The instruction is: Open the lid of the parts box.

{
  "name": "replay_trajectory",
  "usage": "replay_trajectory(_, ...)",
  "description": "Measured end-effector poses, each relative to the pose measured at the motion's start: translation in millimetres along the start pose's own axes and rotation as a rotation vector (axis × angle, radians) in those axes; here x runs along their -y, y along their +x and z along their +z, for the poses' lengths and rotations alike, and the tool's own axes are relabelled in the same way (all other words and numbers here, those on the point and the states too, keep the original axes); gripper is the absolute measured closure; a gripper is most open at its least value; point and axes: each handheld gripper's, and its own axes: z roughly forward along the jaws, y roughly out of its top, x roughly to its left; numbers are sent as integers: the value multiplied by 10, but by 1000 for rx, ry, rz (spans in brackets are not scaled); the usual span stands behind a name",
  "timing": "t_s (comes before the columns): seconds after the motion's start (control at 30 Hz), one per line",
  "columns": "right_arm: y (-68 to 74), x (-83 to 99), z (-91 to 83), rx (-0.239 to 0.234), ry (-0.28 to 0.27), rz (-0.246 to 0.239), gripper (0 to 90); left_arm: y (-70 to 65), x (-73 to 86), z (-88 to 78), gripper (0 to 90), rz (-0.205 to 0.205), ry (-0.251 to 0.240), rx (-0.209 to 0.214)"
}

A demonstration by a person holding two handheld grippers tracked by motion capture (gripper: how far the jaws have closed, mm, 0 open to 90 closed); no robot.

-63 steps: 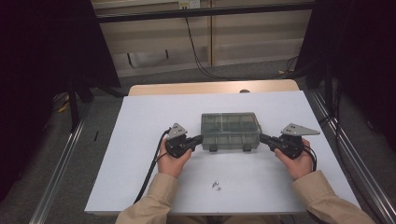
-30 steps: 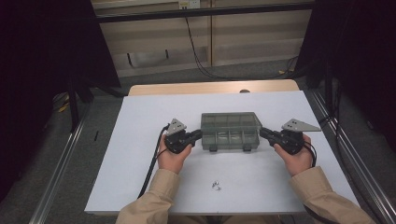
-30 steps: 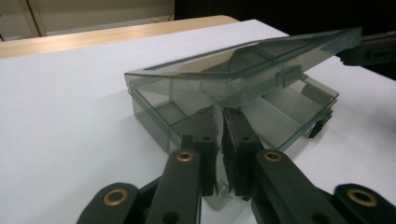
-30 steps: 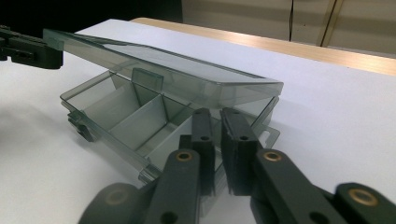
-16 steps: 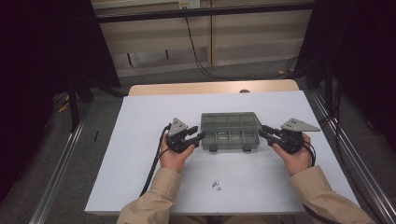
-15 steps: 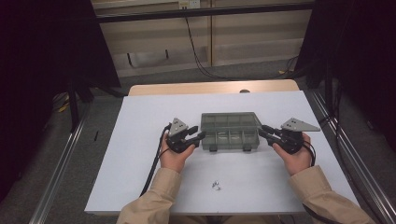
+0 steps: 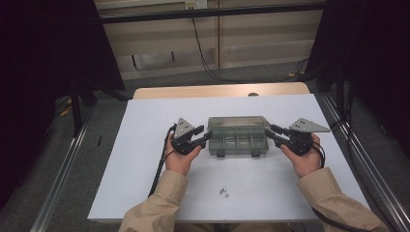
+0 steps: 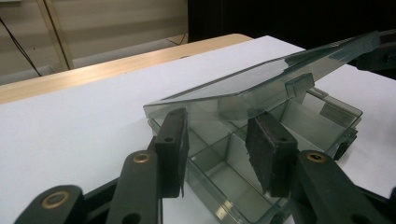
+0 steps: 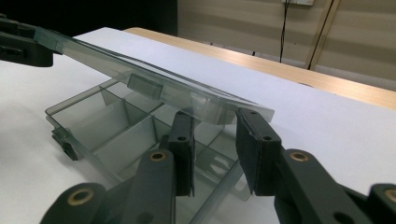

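No writing shows on the clear box (image 7: 238, 140); both claws (image 7: 207, 137) (image 7: 269, 134) just opened, gripping nothing.

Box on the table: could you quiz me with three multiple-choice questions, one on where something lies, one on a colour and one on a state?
1. Where do the small screws lie?
A. On the lid
B. On the sheet, apart from the box
C. Inside a compartment

2. What colour is the sheet under the box?
A. Red
B. Black
C. White

3. How is the lid?
A. Raised at a slant
B. Shut flat
C. Taken off and laid aside

Answers:
1 B: the high view shows them on the bare sheet, clear of the box.
2 C: the sheet is white in every view.
3 A: both gripper views show the lid tilted up over the open compartments.
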Motion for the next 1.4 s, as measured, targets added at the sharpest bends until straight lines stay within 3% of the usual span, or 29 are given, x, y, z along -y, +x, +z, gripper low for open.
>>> replay_trajectory(0.1,-7,-43,0,3,-8,-18,688,8,-34,9,587,26,-7,2)
replay_trajectory(0.17,-8,-57,-2,5,-7,-22,689,-5,-53,18,587,18,-10,3)
replay_trajectory(0.33,-20,-111,-1,4,-10,-31,693,-24,-139,45,587,43,-15,2)
replay_trajectory(0.5,-31,-163,-5,4,-19,-10,699,-19,-188,73,608,44,-29,-1)
replay_trajectory(0.63,-52,-198,0,12,-25,1,743,-13,-224,79,635,48,-23,-26)
replay_trajectory(0.73,-82,-212,3,17,-17,11,792,-9,-257,86,683,31,-28,-39)
replay_trajectory(0.83,-94,-225,10,25,-19,15,808,-9,-268,88,704,40,-24,-49)
replay_trajectory(0.97,-115,-254,36,33,-27,27,831,29,-278,79,751,10,-35,-37)
replay_trajectory(1.37,-152,-298,82,40,-30,40,838,65,-338,98,790,-4,-31,-45)
replay_trajectory(1.4,-152,-298,82,40,-30,40,838,55,-341,112,790,-27,-45,-44)
